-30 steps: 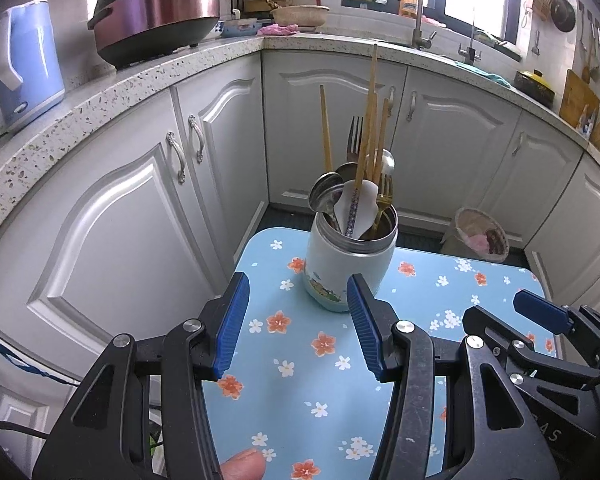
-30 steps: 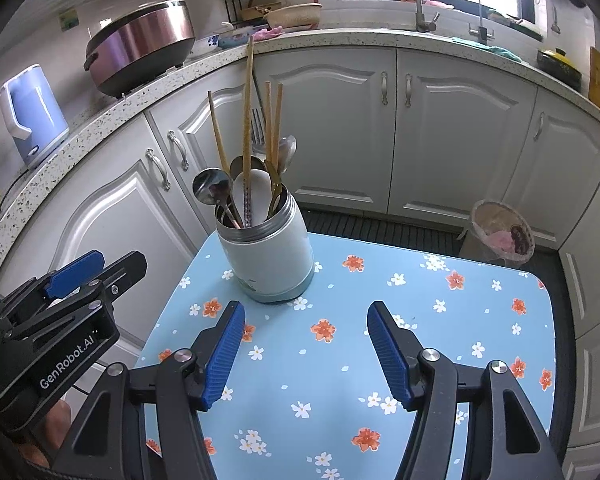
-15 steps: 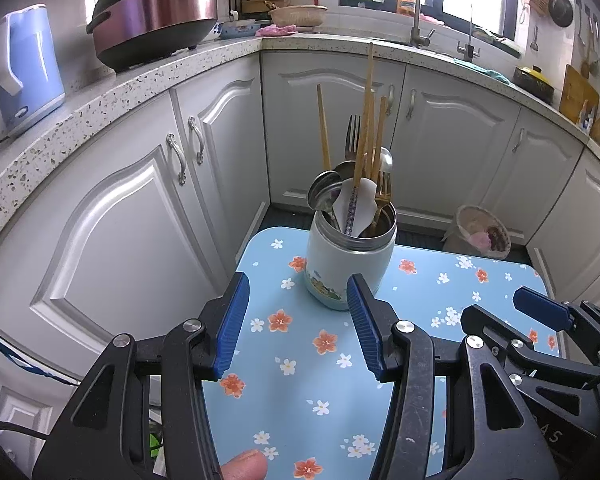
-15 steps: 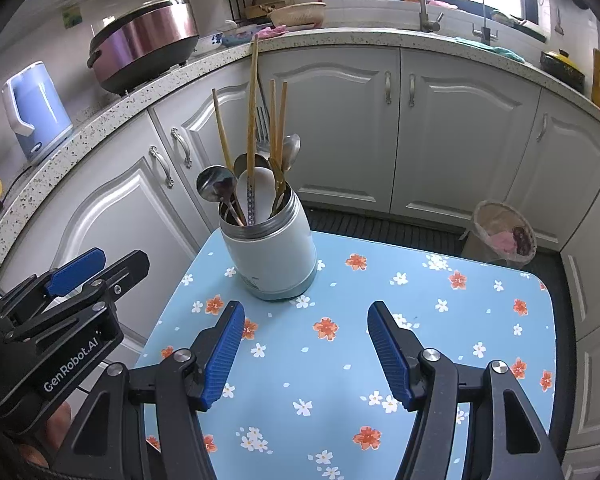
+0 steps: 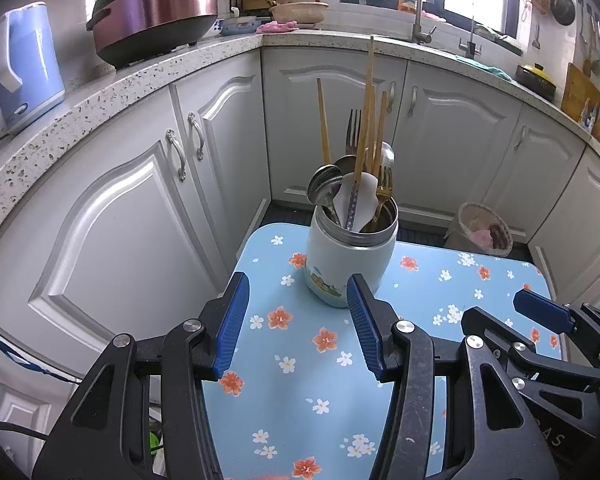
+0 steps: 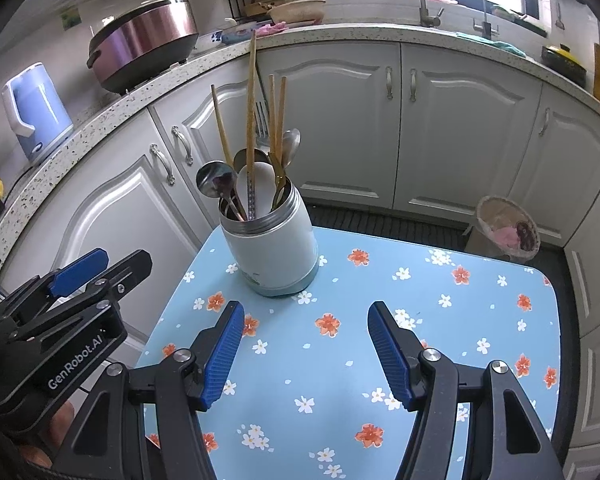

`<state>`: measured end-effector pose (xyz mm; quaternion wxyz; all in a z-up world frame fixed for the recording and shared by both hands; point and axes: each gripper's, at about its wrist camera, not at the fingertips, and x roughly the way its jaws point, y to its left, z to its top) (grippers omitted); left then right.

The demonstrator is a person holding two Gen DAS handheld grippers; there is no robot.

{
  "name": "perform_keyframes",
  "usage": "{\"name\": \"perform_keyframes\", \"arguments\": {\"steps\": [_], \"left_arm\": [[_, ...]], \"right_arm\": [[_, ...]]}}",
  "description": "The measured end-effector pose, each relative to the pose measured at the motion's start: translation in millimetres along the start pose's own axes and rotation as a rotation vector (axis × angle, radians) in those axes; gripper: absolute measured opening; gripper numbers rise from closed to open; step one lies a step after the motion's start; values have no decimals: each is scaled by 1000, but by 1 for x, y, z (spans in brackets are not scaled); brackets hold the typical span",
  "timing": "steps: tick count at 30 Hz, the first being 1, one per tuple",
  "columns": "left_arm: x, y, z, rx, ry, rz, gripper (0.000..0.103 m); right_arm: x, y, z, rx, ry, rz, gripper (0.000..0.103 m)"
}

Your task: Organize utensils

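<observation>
A white utensil jar [image 5: 346, 264] with a steel rim stands near the far left of the blue flowered table [image 5: 300, 380]; it also shows in the right wrist view [image 6: 274, 256]. It holds wooden chopsticks [image 5: 367, 108], a fork [image 5: 353, 130], metal spoons [image 5: 323, 188] and a white spoon [image 5: 360, 200], all upright. My left gripper [image 5: 296, 320] is open and empty, just short of the jar. My right gripper [image 6: 306, 354] is open and empty over the table, to the right of the jar.
White cabinets [image 5: 112, 208] curve around the table. On the counter stand a blue kettle [image 5: 24, 68] and a red cooker [image 5: 156, 8]. A small bin [image 6: 508, 232] stands on the floor at right. The left gripper body [image 6: 60, 320] shows in the right wrist view.
Both grippers have stayed open and nearly still. The views have drifted very slightly; the jar and utensils have not moved.
</observation>
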<state>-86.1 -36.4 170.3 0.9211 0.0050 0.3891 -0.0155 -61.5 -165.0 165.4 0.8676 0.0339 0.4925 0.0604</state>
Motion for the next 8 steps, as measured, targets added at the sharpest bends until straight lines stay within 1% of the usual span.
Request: {"name": "perform_keyframes", "arguments": {"steps": [8], "left_arm": [[2,-4,-3,11,-9,-28,50]], "right_arm": [[3,-5,-4,22,10,1,62]]}}
